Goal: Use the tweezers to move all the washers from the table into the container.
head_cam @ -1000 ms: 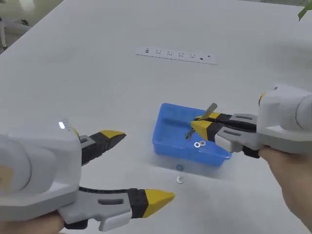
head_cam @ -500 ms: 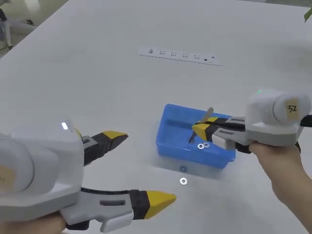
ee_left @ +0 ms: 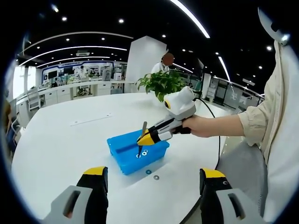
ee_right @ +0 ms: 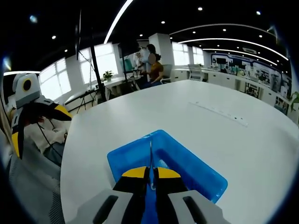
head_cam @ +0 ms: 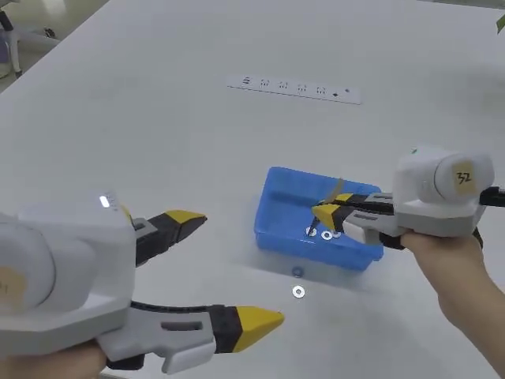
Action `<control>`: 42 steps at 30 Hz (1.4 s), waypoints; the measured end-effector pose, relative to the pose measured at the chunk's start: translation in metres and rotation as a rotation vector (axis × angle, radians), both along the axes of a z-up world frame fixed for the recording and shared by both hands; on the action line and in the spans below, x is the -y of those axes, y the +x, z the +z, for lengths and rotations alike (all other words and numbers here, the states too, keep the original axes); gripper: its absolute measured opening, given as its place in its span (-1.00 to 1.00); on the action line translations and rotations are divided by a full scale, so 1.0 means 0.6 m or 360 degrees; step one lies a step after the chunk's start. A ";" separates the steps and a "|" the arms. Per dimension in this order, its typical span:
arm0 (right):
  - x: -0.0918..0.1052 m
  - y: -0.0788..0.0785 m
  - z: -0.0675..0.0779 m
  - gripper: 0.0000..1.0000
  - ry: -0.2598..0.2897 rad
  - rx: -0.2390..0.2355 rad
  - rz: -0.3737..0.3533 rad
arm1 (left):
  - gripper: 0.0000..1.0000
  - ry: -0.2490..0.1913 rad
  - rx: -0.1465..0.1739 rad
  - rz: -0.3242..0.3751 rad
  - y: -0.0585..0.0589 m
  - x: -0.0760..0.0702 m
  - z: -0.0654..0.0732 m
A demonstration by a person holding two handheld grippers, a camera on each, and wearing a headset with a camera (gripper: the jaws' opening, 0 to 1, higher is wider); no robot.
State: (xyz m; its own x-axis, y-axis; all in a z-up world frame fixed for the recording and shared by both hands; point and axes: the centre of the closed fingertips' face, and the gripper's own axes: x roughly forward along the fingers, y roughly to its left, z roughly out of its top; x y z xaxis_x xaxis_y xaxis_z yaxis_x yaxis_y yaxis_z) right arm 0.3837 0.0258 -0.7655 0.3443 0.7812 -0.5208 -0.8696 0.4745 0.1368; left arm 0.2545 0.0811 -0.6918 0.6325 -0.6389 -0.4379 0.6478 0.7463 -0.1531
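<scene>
Two washers left outside container — tweezers (pinched in right gripper) now lower inside; left gripper spread.

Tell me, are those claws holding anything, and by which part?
The right gripper is shut on the tweezers, around their middle, tips down in the blue container. The left gripper is open and holds nothing.

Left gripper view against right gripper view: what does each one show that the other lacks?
Left gripper view: a washer on the table beside the blue container, and the hand holding the right gripper. Right gripper view: the left gripper's white body, jaws open, at the left. Shared: blue container, table, power strip, tweezers in the shut right gripper.
</scene>
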 end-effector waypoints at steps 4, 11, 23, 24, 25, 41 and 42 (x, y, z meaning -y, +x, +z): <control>-0.001 0.000 0.003 -0.95 0.0008 0.0000 -0.0008 | 0.63 0.0000 0.0001 0.0003 0.000 -0.001 0.000; -0.001 -0.002 0.029 -0.95 0.0063 0.0044 -0.0021 | 0.63 0.0001 -0.0003 0.0003 0.000 -0.001 -0.001; 0.011 -0.018 0.067 -0.95 0.0133 0.0132 -0.0034 | 0.63 0.0002 -0.0001 -0.0005 0.000 0.000 -0.002; 0.011 -0.020 0.070 -0.95 0.0145 0.0135 -0.0035 | 0.63 0.0001 -0.0001 -0.0005 0.000 0.001 -0.002; 0.011 -0.022 0.074 -0.95 0.0157 0.0133 -0.0034 | 0.62 0.0000 -0.0001 -0.0006 0.000 0.001 -0.002; -0.005 -0.089 0.072 -0.95 0.0219 0.0078 0.0074 | 0.59 0.0008 -0.0008 -0.0026 -0.005 0.004 -0.005; -0.005 -0.094 0.070 -0.95 0.0213 0.0064 0.0086 | 0.59 0.0010 -0.0008 -0.0026 -0.005 0.004 -0.005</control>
